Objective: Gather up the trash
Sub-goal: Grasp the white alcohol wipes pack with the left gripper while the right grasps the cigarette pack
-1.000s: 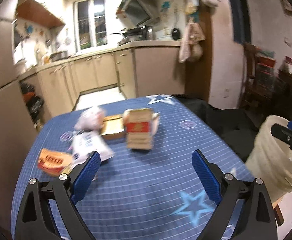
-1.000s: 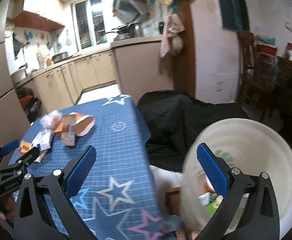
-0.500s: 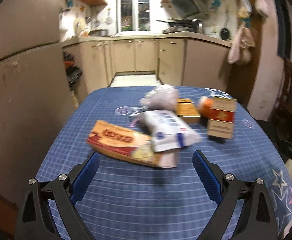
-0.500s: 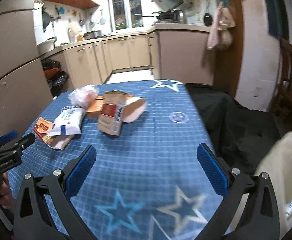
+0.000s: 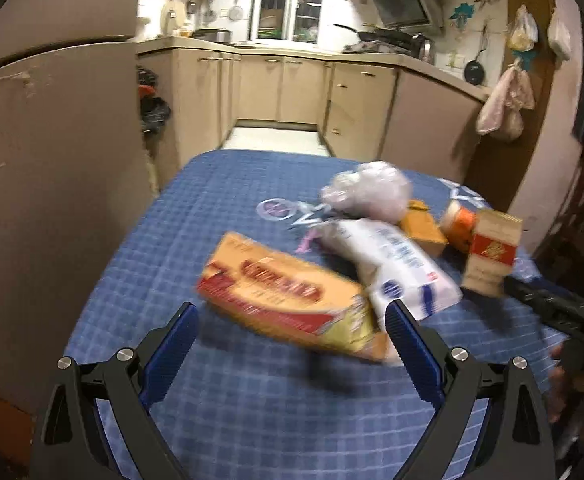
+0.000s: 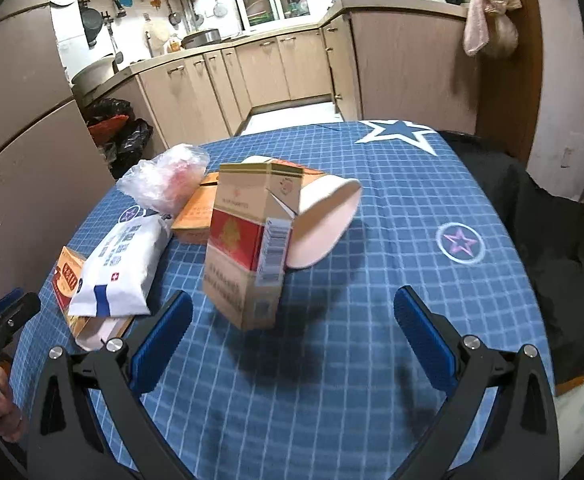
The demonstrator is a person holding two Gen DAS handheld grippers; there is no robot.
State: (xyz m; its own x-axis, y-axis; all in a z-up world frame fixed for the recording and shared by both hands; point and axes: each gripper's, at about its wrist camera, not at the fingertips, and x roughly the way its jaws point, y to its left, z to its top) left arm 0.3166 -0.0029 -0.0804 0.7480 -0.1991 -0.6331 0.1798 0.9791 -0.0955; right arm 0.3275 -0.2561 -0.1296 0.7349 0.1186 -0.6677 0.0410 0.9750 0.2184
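Since the earlier frames, both of your grippers have swung in over the blue checked tablecloth with star prints (image 6: 391,216), and the white bin has gone out of the right view.

On that cloth the trash sits in one cluster toward the far left. Largest, at the near left, is the flat orange and yellow snack box (image 5: 288,296), with the white printed plastic pouch (image 5: 395,264) lying across its right end. Right of them stands the tall red and tan carton (image 6: 248,248), leaning, with the white paper cup (image 6: 323,224) on its side just behind it. A small orange box (image 6: 196,212) lies behind the carton, and the crumpled clear plastic bag (image 6: 164,178) sits at the far end of the cluster.

Your left gripper (image 5: 292,344) is spread wide, empty, just short of the snack box. Your right gripper (image 6: 292,328) is equally spread, empty, with the carton between its fingers' line.
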